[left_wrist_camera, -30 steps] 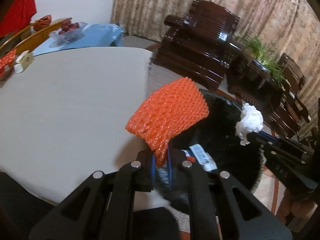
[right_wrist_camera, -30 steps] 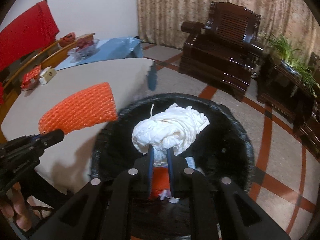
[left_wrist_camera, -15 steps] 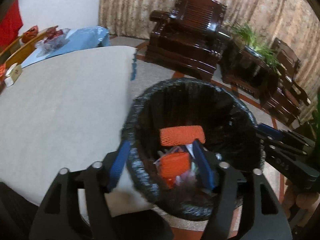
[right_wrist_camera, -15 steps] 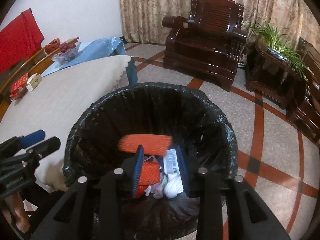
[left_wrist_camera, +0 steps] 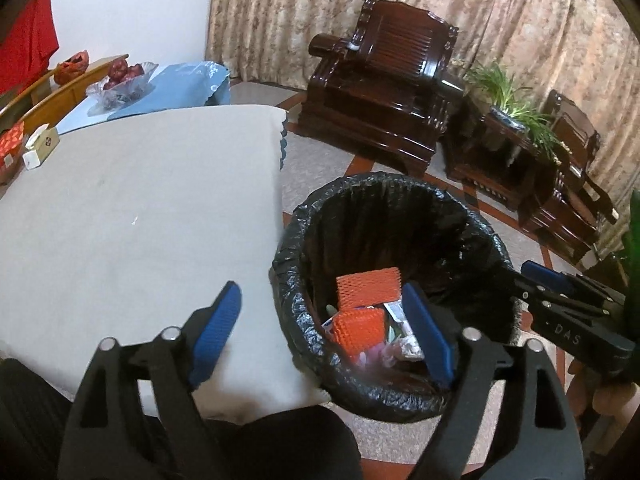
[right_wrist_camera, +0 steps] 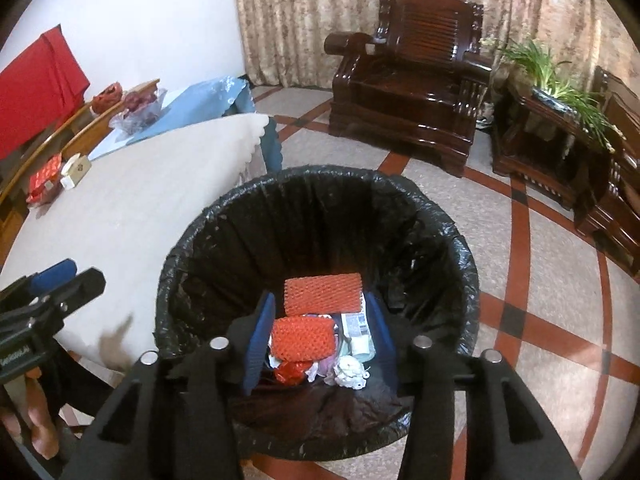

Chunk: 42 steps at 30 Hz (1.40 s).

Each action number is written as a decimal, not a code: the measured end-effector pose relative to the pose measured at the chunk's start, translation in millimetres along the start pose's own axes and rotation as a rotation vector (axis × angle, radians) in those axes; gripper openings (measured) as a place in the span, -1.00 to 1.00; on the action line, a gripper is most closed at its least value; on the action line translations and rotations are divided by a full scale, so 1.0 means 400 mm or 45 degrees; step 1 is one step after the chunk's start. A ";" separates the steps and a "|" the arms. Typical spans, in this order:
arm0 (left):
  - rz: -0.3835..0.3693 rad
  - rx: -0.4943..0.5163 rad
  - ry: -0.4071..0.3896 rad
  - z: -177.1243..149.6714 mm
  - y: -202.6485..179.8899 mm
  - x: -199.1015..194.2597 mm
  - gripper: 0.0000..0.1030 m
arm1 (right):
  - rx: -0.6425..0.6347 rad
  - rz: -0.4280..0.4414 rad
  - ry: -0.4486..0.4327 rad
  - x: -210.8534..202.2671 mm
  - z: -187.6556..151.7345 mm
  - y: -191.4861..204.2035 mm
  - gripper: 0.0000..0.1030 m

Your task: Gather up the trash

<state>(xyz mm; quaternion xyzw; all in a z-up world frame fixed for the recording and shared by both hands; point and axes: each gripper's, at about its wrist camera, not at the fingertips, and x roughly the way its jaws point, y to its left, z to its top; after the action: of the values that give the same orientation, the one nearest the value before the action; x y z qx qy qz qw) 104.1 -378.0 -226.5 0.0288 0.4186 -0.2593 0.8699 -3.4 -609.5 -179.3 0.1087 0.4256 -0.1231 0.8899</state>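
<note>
Tools (right_wrist_camera: 320, 332) empty over lined bin (right_wrist_camera: 448, 240), table (right_wrist_camera: 132, 216) just beside.

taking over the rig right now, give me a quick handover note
Left claw: open, empty; its jaws have just been opening, half over the table edge, half over the bin.
Right claw: open, empty; jaws have just been opening, above the bin.
Bin, black-lined, on the floor beside the table: holds two orange foam nets, the white tissue wad and wrappers.
Done: the net and tissue that the claws held are dropped in.
Left: no loose trash visible on the shown part of the table; check the rest.
</note>
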 end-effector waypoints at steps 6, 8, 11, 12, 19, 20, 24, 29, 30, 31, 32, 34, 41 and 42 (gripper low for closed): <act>0.017 0.038 -0.056 -0.011 0.076 -0.086 0.77 | 0.066 -0.064 -0.059 -0.077 -0.011 0.061 0.45; 0.059 0.025 -0.083 -0.009 0.130 -0.133 0.85 | 0.102 -0.089 -0.071 -0.101 -0.013 0.085 0.61; 0.075 0.011 -0.111 0.005 0.200 -0.201 0.86 | 0.147 -0.063 -0.108 -0.154 -0.016 0.152 0.76; 0.116 0.006 -0.146 0.009 0.229 -0.235 0.90 | 0.151 -0.053 -0.125 -0.174 -0.015 0.185 0.78; 0.343 -0.042 -0.332 0.050 0.396 -0.456 0.90 | 0.063 0.057 -0.241 -0.294 -0.001 0.444 0.82; 0.369 -0.043 -0.352 0.052 0.406 -0.479 0.90 | 0.031 0.067 -0.265 -0.314 0.004 0.489 0.82; 0.510 -0.097 -0.407 0.062 0.482 -0.591 0.90 | -0.046 0.070 -0.391 -0.399 0.028 0.627 0.87; 0.657 -0.135 -0.520 0.064 0.544 -0.729 0.90 | -0.101 0.078 -0.570 -0.503 0.054 0.756 0.88; 0.660 -0.155 -0.551 0.060 0.561 -0.764 0.90 | -0.110 0.097 -0.594 -0.520 0.059 0.780 0.88; 0.660 -0.161 -0.566 0.056 0.570 -0.788 0.90 | -0.121 0.113 -0.611 -0.534 0.063 0.802 0.88; 0.669 -0.164 -0.574 0.055 0.574 -0.803 0.90 | -0.127 0.125 -0.618 -0.540 0.067 0.813 0.88; 0.721 -0.180 -0.593 0.052 0.589 -0.847 0.90 | -0.141 0.159 -0.631 -0.554 0.074 0.845 0.88; 0.811 -0.230 -0.670 0.037 0.609 -0.960 0.90 | -0.105 0.193 -0.631 -0.587 0.073 0.895 0.88; 0.805 -0.241 -0.678 0.036 0.609 -0.972 0.90 | -0.095 0.195 -0.638 -0.594 0.067 0.897 0.88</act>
<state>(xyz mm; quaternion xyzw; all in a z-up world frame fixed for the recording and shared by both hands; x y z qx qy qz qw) 29.6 -5.4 31.2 0.0080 0.1719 0.0616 0.9832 -16.3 -248.0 55.4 0.0739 0.1868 -0.0627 0.9776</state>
